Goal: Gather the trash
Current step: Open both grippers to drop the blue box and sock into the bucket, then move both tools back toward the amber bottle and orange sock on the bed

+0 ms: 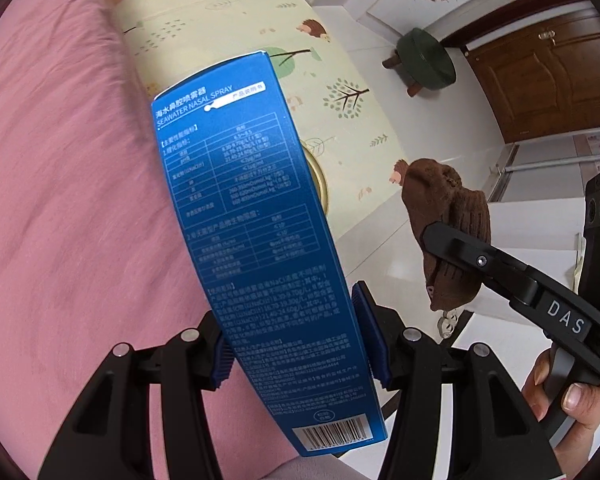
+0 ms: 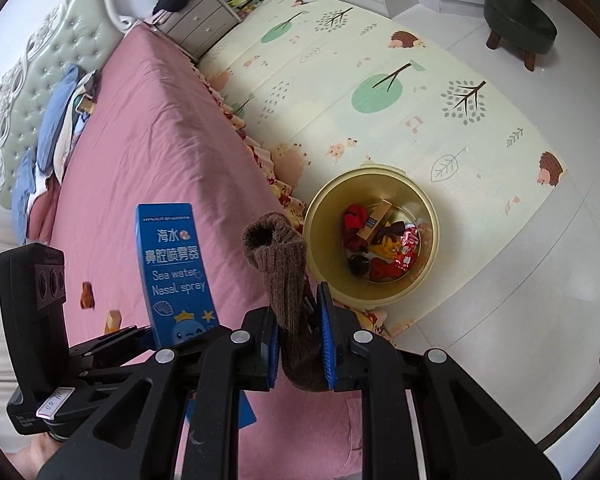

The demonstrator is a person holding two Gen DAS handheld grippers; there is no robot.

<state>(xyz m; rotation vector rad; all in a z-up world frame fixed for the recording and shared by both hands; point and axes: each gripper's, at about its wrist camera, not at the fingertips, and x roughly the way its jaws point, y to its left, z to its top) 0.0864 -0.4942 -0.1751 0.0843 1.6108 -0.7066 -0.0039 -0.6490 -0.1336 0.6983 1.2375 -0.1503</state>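
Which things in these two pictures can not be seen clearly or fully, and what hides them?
- Yellow bin, left wrist view: almost wholly behind the blue box.
- Blue box's lower end, right wrist view: behind the right claw.
- Brown sock, right wrist view: its lower part is between the pads.
- Small items on the pink bed, right wrist view: too small to identify.

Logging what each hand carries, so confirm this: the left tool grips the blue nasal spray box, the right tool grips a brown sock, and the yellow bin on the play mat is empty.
The bin part is wrong. In the right wrist view the yellow bin already holds red wrappers and a small box. The rest stands: the left tool grips the blue nasal spray box, and the right tool grips the brown sock.
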